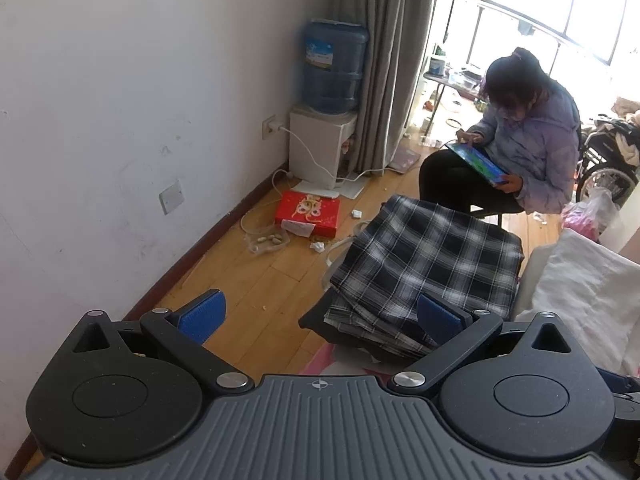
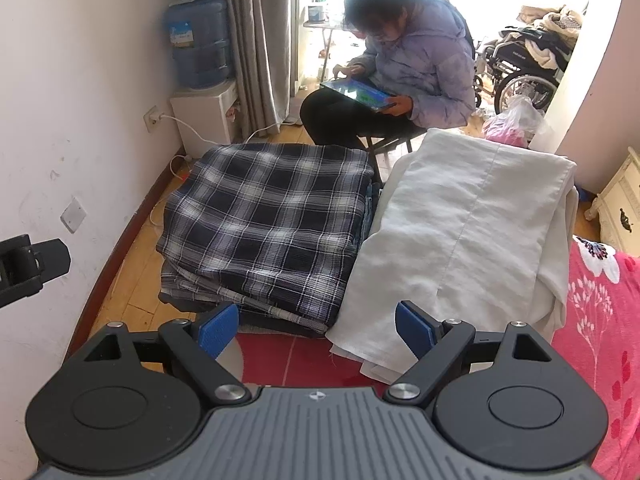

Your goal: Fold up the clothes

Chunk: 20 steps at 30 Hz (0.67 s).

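A folded dark plaid garment [image 2: 268,220] tops a stack of folded clothes, and a folded white cloth [image 2: 460,236] lies right beside it. The left wrist view has the same plaid stack [image 1: 428,268] ahead and to the right, with the white cloth [image 1: 584,292] at the right edge. My left gripper [image 1: 320,316] is open and holds nothing; its right pad sits over the near corner of the plaid stack. My right gripper [image 2: 316,330] is open and empty too, hovering just in front of both piles. Part of the left gripper [image 2: 28,268] shows at the left edge of the right wrist view.
A person in a lilac jacket [image 2: 420,64] sits behind the piles with a tablet. A water dispenser [image 1: 326,120], a cable and a red box [image 1: 308,208] stand on the wooden floor by the white wall. A pink floral blanket [image 2: 600,320] lies right; a wheelchair [image 2: 524,72] stands behind.
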### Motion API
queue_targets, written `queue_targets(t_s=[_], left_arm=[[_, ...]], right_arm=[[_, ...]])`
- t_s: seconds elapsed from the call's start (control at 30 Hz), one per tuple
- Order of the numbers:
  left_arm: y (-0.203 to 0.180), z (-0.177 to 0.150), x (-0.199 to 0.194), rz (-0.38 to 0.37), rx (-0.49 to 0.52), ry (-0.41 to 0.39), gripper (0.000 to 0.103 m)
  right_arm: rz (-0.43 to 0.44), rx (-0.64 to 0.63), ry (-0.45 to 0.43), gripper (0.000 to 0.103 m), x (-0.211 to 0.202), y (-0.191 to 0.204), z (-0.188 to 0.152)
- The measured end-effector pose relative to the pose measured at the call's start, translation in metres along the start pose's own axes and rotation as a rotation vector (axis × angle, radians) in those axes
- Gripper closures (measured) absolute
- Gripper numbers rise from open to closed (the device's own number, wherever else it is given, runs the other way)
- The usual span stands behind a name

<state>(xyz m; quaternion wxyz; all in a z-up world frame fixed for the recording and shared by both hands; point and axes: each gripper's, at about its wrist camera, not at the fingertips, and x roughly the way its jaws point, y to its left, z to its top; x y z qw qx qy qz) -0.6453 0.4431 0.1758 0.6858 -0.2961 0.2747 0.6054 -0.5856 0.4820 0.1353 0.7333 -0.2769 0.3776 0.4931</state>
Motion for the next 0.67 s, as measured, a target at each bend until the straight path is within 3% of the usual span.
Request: queue_targets(t_s=[0.67], left_arm=[[-0.0045,-0.0034,0.0061,-0.031,0.009,0.037,0.000]], right_arm=[[-0.018,0.014,0.003,0.015,0.0025,-0.0049,0.0020]])
